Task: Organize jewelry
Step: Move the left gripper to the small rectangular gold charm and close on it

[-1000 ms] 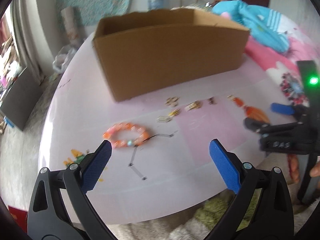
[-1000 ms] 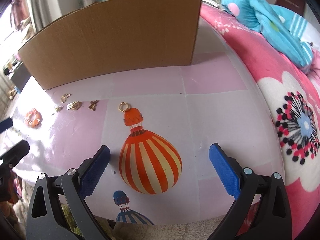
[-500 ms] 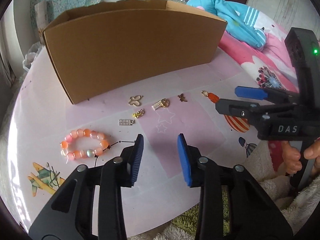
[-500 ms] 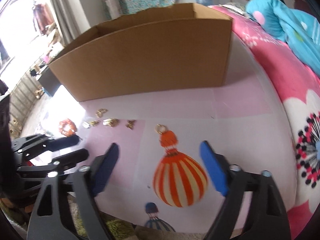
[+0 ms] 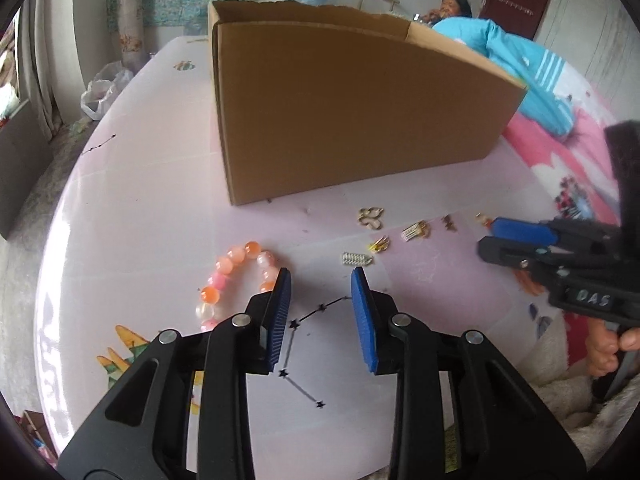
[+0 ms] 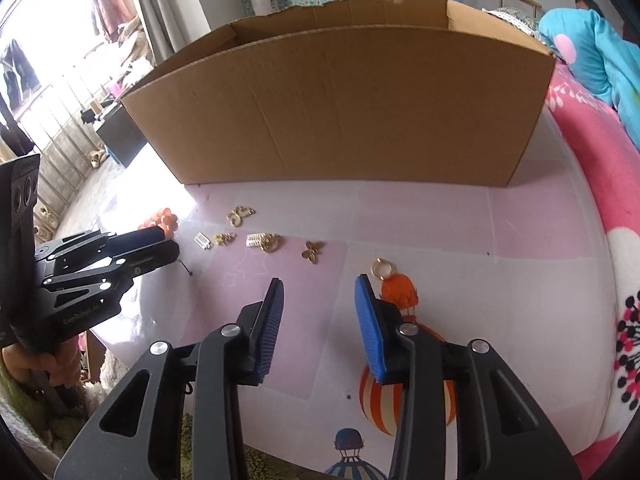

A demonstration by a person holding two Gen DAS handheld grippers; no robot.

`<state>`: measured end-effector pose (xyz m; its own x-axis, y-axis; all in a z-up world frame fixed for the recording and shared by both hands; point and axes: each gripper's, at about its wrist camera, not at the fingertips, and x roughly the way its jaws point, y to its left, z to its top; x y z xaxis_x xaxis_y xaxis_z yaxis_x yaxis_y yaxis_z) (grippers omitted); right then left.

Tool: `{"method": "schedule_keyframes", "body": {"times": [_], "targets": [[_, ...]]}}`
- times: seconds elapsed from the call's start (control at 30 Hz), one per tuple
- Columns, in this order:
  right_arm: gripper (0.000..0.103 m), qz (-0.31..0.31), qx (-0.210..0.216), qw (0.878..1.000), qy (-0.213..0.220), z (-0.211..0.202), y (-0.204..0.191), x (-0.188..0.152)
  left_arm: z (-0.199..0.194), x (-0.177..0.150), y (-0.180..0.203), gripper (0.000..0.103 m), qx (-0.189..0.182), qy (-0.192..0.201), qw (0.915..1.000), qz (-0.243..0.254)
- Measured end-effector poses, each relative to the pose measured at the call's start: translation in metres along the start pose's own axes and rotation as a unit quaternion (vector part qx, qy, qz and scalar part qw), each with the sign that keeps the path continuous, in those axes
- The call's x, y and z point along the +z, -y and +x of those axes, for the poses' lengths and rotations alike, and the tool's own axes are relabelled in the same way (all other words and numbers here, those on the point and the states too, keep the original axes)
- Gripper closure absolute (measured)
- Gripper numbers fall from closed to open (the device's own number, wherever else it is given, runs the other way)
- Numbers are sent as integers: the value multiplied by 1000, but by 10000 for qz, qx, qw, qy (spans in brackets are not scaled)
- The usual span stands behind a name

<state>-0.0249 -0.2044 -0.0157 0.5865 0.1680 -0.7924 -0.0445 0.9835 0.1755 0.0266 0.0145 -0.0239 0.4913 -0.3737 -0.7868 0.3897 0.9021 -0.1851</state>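
Jewelry pieces [image 6: 262,241] lie loose before the cardboard box [image 5: 340,108]. We note both the left gripper [image 5: 321,312] and right gripper [image 6: 319,318] have just been closing, now part open, holding nothing. Pickup not yet begun; next we judge one must descend over a single piece.

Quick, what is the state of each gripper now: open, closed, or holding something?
Left gripper: open, jaws have just been closing, nothing between them.
Right gripper: open, jaws have just been closing, holding nothing.

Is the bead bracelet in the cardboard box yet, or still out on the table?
Still out. The bead bracelet lies flat on the pink table, in front of the cardboard box, just left of the left tongs.
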Motion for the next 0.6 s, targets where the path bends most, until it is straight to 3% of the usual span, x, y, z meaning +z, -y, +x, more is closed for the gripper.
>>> {"method": "schedule_keyframes", "body": {"times": [0.07,0.17,0.53,0.6], "targets": [[67,-71,43,9999,57,0,-2,2,2,4,5,73,-196,-25,9998,-27],[67,-138,95,9998,61,4,-6,6,11,10,13,73,-116,-120,9998,61],[67,-261,170,9995,113,9,-9,4,30,18,39,74,567,-372,9955,665],[67,-266,192,9994,148,7,-9,3,31,18,43,80,698,-382,9935,810]]}}
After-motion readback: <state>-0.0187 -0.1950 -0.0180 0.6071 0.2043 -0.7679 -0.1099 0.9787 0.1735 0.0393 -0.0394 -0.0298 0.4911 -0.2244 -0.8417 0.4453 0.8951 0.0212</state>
